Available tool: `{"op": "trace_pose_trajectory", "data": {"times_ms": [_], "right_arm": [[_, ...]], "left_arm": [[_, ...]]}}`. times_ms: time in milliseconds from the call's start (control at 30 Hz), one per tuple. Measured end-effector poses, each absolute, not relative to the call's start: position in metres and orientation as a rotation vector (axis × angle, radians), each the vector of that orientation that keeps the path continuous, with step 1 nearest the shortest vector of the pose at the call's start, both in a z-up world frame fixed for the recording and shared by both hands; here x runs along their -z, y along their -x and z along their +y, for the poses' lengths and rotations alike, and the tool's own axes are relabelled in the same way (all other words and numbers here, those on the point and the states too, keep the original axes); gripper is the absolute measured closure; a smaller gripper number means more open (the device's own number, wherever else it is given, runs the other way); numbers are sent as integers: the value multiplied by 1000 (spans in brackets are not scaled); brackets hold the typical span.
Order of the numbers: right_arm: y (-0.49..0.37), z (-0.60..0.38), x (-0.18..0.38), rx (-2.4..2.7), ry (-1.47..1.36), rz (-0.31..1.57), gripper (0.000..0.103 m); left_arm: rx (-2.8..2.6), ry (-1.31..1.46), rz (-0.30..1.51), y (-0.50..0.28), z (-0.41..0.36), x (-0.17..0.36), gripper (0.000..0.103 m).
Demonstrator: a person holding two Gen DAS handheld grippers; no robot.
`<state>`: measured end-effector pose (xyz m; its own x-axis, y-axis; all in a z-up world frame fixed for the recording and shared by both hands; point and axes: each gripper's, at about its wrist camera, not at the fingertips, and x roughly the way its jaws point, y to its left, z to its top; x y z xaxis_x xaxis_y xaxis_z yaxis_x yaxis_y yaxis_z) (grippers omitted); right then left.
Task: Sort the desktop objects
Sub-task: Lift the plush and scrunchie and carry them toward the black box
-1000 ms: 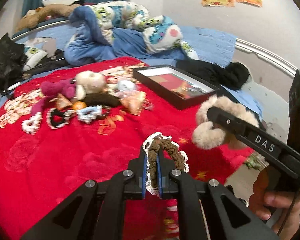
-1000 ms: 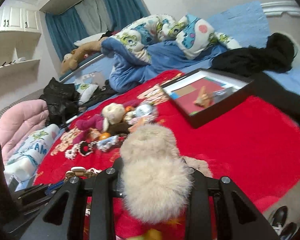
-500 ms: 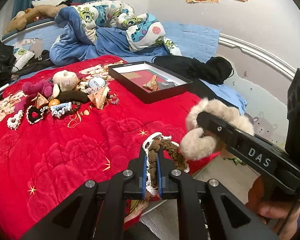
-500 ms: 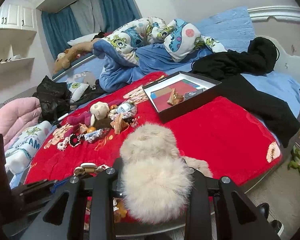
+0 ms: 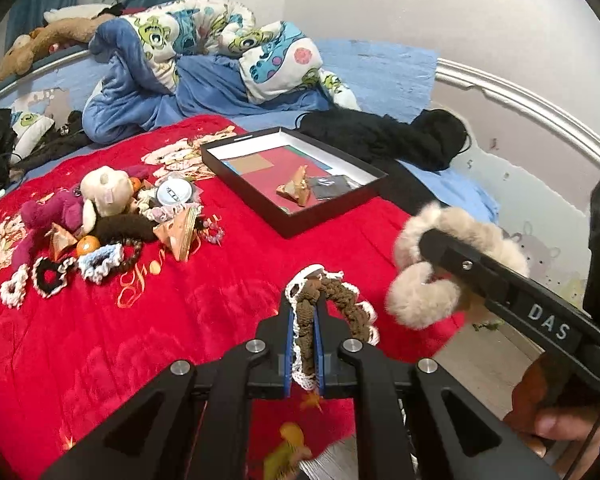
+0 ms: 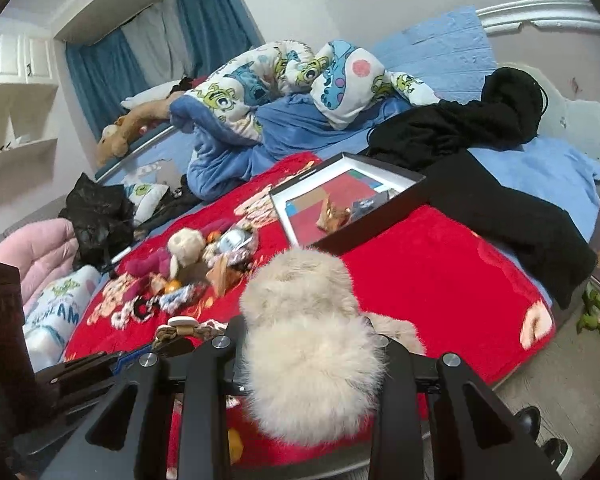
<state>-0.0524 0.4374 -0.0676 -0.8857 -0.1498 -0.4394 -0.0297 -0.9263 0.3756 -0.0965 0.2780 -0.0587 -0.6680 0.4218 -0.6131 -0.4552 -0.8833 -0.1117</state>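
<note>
The left gripper point(image 5: 304, 336) is clamped on a brown scrunchie point(image 5: 332, 300) at lower centre; the right gripper point(image 6: 314, 356) squeezes a fluffy beige scrunchie point(image 6: 308, 340).

I see a red blanket point(image 5: 188, 320) with gold script and star motifs covering the bed. My left tool point(image 5: 304, 336) is black with blue pads and holds a brown scrunchie point(image 5: 332, 300) edged in white. My right tool point(image 6: 312, 344) is black and holds a cream fluffy scrunchie point(image 6: 308, 344). The box point(image 5: 328, 216) is black outside and white inside, with red, tan and blue panels on its floor. The quilt point(image 5: 220, 44) is white with blue and green cartoon monsters. The curtains point(image 6: 204, 24) are teal. A black garment point(image 6: 500, 184) lies on the pale blue sheet point(image 6: 540, 168).
</note>
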Motion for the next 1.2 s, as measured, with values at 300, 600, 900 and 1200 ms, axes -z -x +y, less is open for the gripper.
{"op": "trace_pose_trajectory", "data": {"times_ms": [300, 600, 900, 1200], "right_arm": [[111, 458, 76, 2930, -752, -564, 74], [160, 479, 73, 2943, -725, -543, 74], [237, 509, 54, 2991, -636, -533, 74], [302, 526, 60, 2966, -673, -549, 74]], "left_arm": [[-2481, 917, 69, 174, 299, 61, 94], [-2497, 892, 105, 243, 325, 57, 94], [-2540, 872, 117, 327, 343, 62, 94], [-2525, 911, 83, 389, 352, 91, 94]]}}
